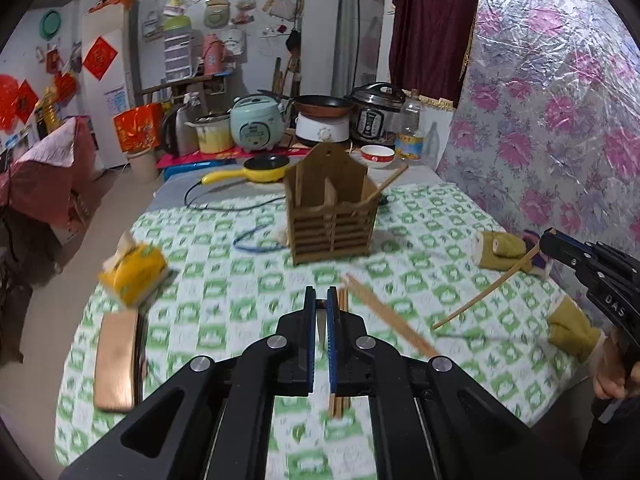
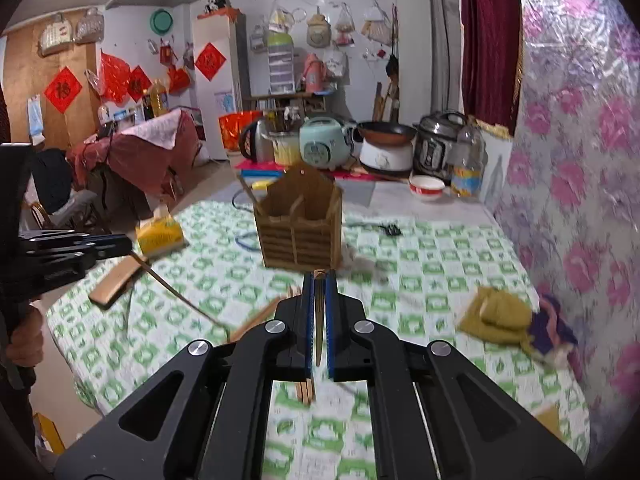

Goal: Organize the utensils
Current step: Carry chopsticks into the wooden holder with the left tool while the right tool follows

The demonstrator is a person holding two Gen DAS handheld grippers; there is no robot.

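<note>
A wooden slatted utensil holder (image 1: 332, 204) stands mid-table with one chopstick (image 1: 390, 179) leaning in its right compartment; it also shows in the right wrist view (image 2: 299, 226). My left gripper (image 1: 320, 294) is shut on a chopstick (image 2: 180, 292), seen hanging from it in the right wrist view. My right gripper (image 2: 319, 276) is shut on a chopstick (image 1: 486, 290) that slants down toward the cloth. Loose chopsticks (image 1: 394, 316) lie on the checked cloth below both grippers, and more (image 1: 339, 400) lie under the left fingers.
A yellow tissue pack (image 1: 134, 272) and a wooden board (image 1: 116, 358) lie at the left. Olive mitts (image 1: 502, 249) lie at the right by the floral wall. A blue cable (image 1: 256, 242), a yellow pan (image 1: 266, 168), a bowl (image 1: 377, 156) and cookers (image 1: 256, 122) sit behind.
</note>
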